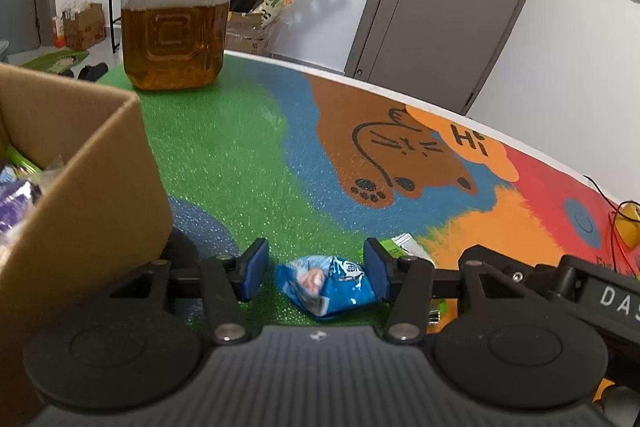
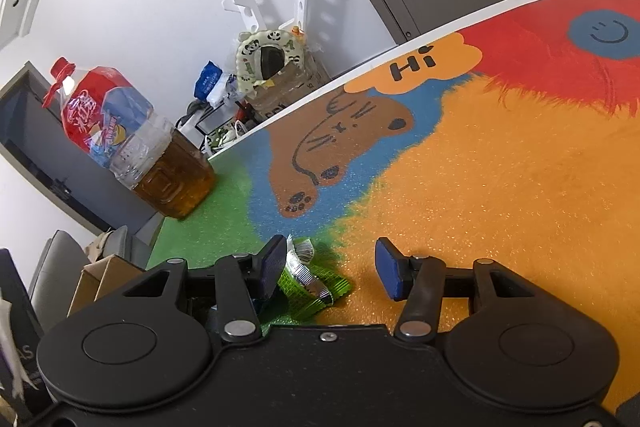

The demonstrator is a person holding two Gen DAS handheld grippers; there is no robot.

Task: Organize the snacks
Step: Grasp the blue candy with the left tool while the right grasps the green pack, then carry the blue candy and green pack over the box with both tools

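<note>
In the left wrist view, the left tool [image 1: 316, 269] hangs low over a worktop [image 1: 248, 163] covered by a bright mat printed with a brown cartoon cat and an orange "Hi" bubble. Its blue-padded jaws stand spread on either side of a small blue crinkled plastic snack packet [image 1: 326, 285] lying on the green patch of the mat; the right pad sits against the packet's edge, while a clear gap separates the left pad from it, so nothing is pinched. An open brown cardboard box [image 1: 80, 187] stands just to the left, with purple and green wrappers showing inside. A large clear plastic bottle of amber liquid [image 1: 174, 39] with a blue label stands upright at the far green corner. In the right wrist view, the right tool [image 2: 330, 269] is likewise spread over the mat. A green foil snack packet with silver crimped ends [image 2: 310, 279] lies where green meets orange, touching the left pad and well apart from the right pad, so it is not gripped. The same bottle stands at the far left edge, and the cardboard box shows at lower left.
</note>
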